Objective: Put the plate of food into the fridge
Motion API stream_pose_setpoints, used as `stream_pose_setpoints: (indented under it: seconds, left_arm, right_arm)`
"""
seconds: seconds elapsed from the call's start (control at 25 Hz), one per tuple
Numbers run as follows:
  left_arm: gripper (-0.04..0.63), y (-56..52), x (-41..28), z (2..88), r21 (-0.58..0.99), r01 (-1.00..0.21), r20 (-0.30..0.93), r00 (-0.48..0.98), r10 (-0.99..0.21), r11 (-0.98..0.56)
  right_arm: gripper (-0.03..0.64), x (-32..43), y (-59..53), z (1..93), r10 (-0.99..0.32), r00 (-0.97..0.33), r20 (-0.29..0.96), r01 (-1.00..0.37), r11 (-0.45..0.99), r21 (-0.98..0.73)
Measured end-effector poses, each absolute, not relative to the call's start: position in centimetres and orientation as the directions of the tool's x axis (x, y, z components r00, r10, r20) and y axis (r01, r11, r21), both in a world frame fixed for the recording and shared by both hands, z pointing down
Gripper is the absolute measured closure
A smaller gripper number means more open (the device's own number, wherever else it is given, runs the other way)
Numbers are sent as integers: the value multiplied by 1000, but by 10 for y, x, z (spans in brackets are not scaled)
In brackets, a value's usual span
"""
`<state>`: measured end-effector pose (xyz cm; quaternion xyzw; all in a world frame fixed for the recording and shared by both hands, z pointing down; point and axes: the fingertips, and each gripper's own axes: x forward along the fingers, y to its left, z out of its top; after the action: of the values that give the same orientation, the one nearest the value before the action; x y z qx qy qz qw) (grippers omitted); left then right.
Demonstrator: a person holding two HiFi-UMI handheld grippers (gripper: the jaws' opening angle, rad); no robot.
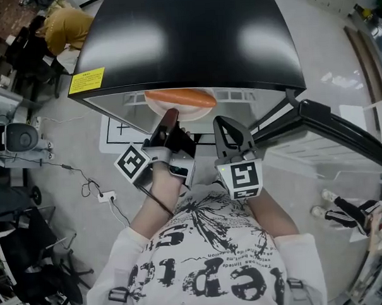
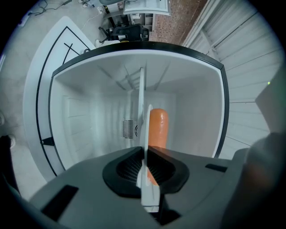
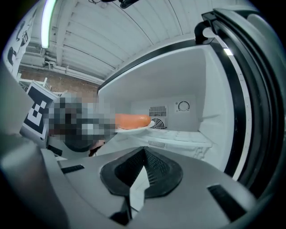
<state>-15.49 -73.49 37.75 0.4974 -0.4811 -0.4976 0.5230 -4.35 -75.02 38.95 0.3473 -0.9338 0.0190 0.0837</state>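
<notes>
Two tongs reach toward the open fridge in the head view, side by side and near each other. The left tongs hold the near rim of the plate. The plate lies straight ahead of them, at the mouth of the compartment and partly under the black top. The sausage on it lies with its long axis running left to right, across the opening. The right tongs sit just right of the plate and do not touch it. The door stands open at the far right.

In the left gripper view, the left tongs are clenched on the plate, whose rim shows edge-on as a thin white line between the pads. The sausage lies beyond them, with the white inner wall farther in.

In the right gripper view, the right tongs are closed and grasp nothing. The plate and sausage lie ahead and to their left, over the shelf. Whether the plate rests on the shelf cannot be told. The coming move looks like a push straight inward by the left hand.
</notes>
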Motion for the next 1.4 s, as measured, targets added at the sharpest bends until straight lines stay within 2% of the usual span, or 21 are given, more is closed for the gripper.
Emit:
stream_pose_setpoints:
  seconds: [0.52, 0.68, 0.8, 0.84, 1.16, 1.4]
  left_arm:
    - [546, -755, -161, 371, 996, 82, -12, -44, -999, -15]
    - [541, -756, -158, 367, 1000, -2, -17, -50, -999, -17]
    - [442, -757, -156, 357, 995, -82, -60, -48, -997, -56]
    - [430, -757, -155, 356, 993, -96, -68, -43, -997, -64]
    - [410, -752, -155, 352, 972, -224, -62, 18, -998, -64]
    - [407, -740, -160, 369, 971, -236, -19, 33, -999, -26]
  right_arm:
    - [617, -55, -754, 392, -585, -797, 152, -593, 805, -6]
    - [617, -55, -755, 394, -578, -802, 150, -586, 810, -9]
    - [617, -57, -755, 393, -574, -806, 144, -581, 814, -2]
    - [617, -58, -755, 392, -574, -807, 138, -580, 815, 0]
    - [617, -65, -749, 389, -579, -803, 142, -583, 812, 16]
    - [617, -63, -746, 389, -598, -789, 142, -603, 798, 9]
